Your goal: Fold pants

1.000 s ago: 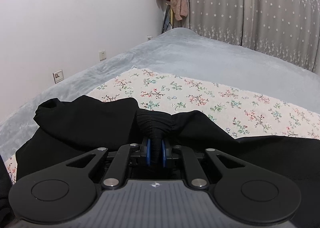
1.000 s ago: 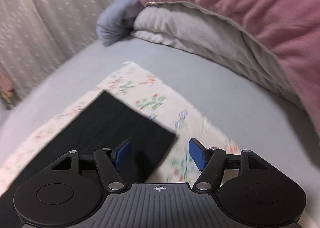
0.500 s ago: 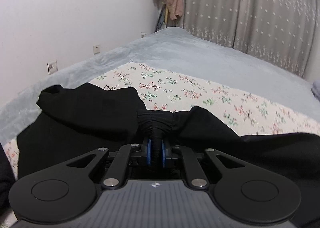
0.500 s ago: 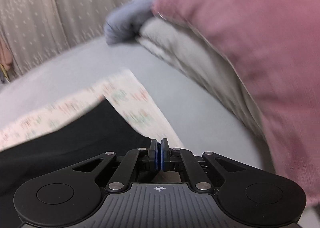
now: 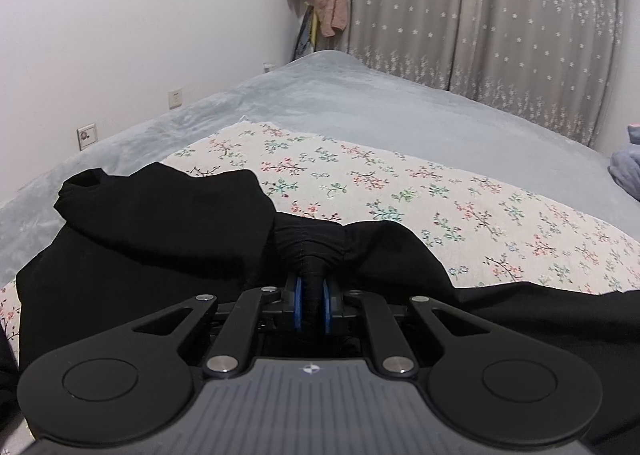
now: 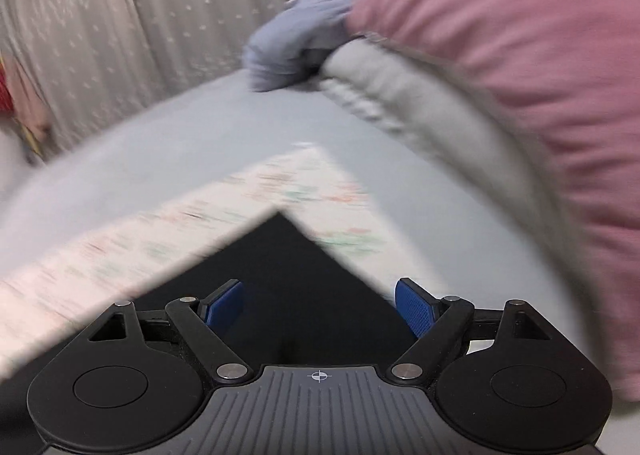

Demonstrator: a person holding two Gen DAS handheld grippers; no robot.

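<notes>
Left wrist: left tool [image 5: 311, 305] pinching pants [image 5: 160, 239] waistband.

The bed [image 5: 400, 111] is covered in a pale grey-blue blanket; a floral sheet [image 5: 400, 191] lies flat on it, and the black pants [image 5: 160, 231] lie bunched on that sheet. At one end a pink pillow [image 6: 520, 55] rests on grey bedding [image 6: 420, 103]; a blue cloth [image 6: 296, 43] lies beside them.
</notes>
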